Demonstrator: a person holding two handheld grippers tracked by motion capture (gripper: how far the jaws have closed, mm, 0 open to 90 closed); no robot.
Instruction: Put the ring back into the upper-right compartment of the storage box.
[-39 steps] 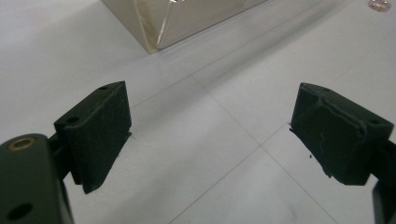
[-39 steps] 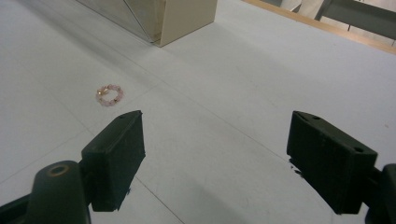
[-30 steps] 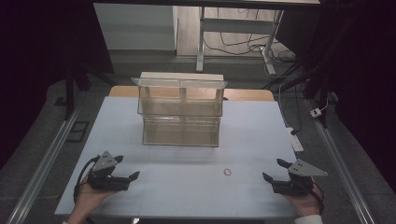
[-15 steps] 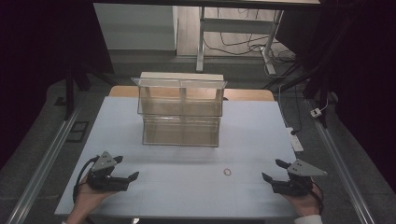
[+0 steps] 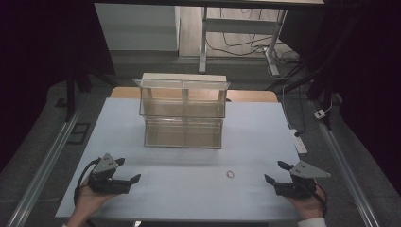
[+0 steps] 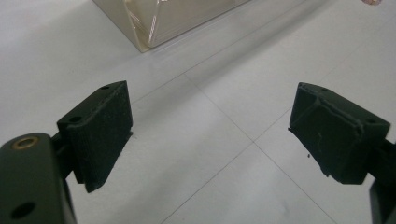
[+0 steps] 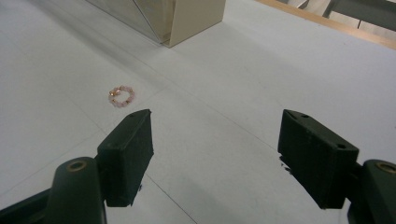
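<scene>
While both jaws stand wide apart with nothing between them, the left tool (image 5: 127, 171) rests low over the near left part of the white desk (image 5: 189, 194), held by the person's left hand (image 5: 90, 196) that comes in from the bottom edge. In the left gripper view its two black pads (image 6: 100, 133) frame bare desk surface crossed by thin seam lines, and the corner of the clear box (image 6: 154, 23) lies ahead toward the upper left.

The right tool (image 5: 278, 172) mirrors it at the near right of the desk, gripped by the right hand (image 5: 307, 203); its jaws too are spread wide and hold nothing. A grey three-cornered plate (image 5: 309, 169) sits on top of it. In the right gripper view a small bead ring (image 7: 121, 96), pinkish with a gold-coloured bead, lies flat on the desk just beyond the left jaw and apart from it.

From the high view that bead ring (image 5: 230, 174) sits on the desk between the two tools, nearer the right one, and in front of the clear box (image 5: 183, 113). The box is a two-tier transparent unit standing upright at the middle of the desk, its upper tier split by a divider into two compartments. Behind the desk are a metal frame leg (image 5: 203, 42) and loose cables (image 5: 246, 45) on the floor.
</scene>
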